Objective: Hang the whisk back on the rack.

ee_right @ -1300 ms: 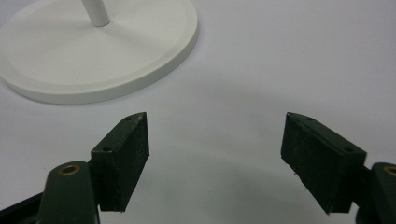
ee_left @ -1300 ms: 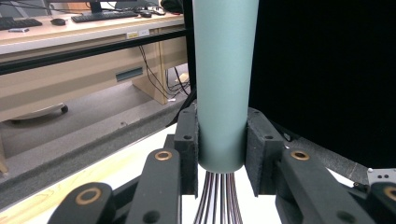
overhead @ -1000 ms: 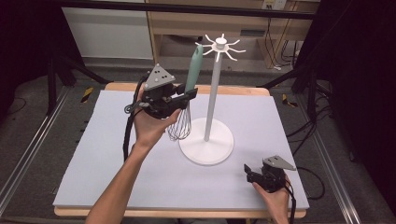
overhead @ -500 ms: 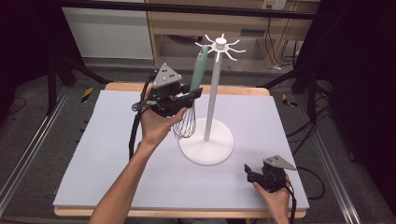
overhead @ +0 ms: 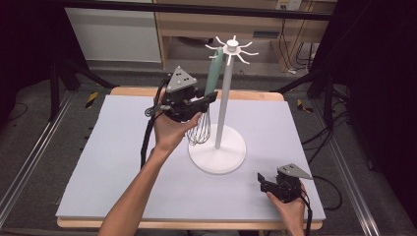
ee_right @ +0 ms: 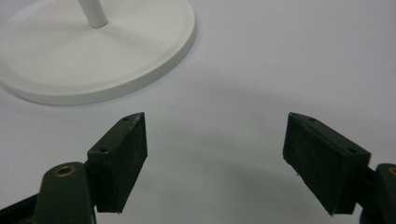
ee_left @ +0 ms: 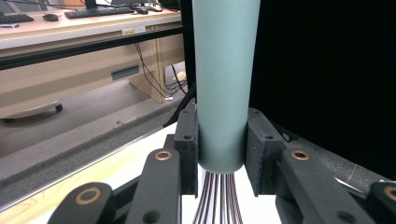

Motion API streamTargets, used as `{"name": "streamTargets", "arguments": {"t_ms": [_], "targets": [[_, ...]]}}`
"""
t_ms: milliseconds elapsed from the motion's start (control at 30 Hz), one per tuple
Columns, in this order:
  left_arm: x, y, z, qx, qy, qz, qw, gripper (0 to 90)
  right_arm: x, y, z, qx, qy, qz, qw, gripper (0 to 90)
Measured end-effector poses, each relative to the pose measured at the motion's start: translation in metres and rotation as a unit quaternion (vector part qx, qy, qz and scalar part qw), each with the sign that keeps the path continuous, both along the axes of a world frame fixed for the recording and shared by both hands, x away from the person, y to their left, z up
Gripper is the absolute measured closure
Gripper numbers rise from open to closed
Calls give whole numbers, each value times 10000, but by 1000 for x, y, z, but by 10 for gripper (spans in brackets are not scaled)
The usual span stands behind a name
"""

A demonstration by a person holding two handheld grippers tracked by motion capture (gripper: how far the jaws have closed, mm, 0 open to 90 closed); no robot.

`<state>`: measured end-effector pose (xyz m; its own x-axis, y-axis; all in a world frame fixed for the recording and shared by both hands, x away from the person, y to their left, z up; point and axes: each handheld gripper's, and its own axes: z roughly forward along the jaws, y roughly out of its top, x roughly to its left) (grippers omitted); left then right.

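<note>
Left tool (overhead: 209,98) clamped on whisk (overhead: 211,81) handle, whisk upright beside white rack (overhead: 223,98). Right tool (ee_right: 215,154) wide open, empty, low over tabletop (overhead: 123,147).

No text, brand, number or sign can be read here. In the left gripper view a small pale label (ee_left: 134,31) sits on the front edge of the wooden desk (ee_left: 93,23) beyond the table, but its print is too small to make out. In the high view a grey plate (overhead: 266,35) on the wooden furniture behind the table's far edge is likewise illegible.
</note>
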<state>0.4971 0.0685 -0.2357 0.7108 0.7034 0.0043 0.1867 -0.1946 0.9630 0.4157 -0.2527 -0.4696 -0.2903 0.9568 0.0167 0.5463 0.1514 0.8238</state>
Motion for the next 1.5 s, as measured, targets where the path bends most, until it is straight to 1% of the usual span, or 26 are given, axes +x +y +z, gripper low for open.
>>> {"name": "streamTargets", "arguments": {"t_ms": [133, 233, 400, 567, 800, 1100, 1267, 1333, 1400, 1500], "targets": [[1, -1, -1, -14, 0, 8, 10000, 688, 0, 0, 0, 3, -2, -1, 10000, 220], [3, -1, -3, -68, -18, 6, 10000, 688, 0, 0, 0, 3, -1, 0, 10000, 218], [4, -2, -5, -123, -94, 16, 9999, 687, 0, -1, 0, 10, 8, -4, 10000, 216], [7, -4, -8, -104, -95, -3, 9999, 686, 0, 0, -1, 33, 45, 3, 10000, 213], [10, -5, -13, -128, -103, 8, 9999, 686, 0, -1, -2, 52, 93, -14, 9999, 211], [12, -7, -17, -153, -201, 33, 9997, 684, 0, -3, -3, 77, 98, -20, 9999, 211], [11, -6, -18, -206, -234, 34, 9995, 681, 0, -2, -3, 93, 98, -22, 9999, 211], [11, -6, -19, -213, -240, 39, 9995, 675, 1, -2, -3, 73, 96, -23, 9999, 211], [11, -6, -19, -239, -264, 24, 9994, 642, 1, -2, -3, 90, 86, -26, 9999, 212], [10, -5, -20, -192, -278, 79, 9994, 627, 1, -2, -3, 77, 86, -34, 9999, 214]]}}
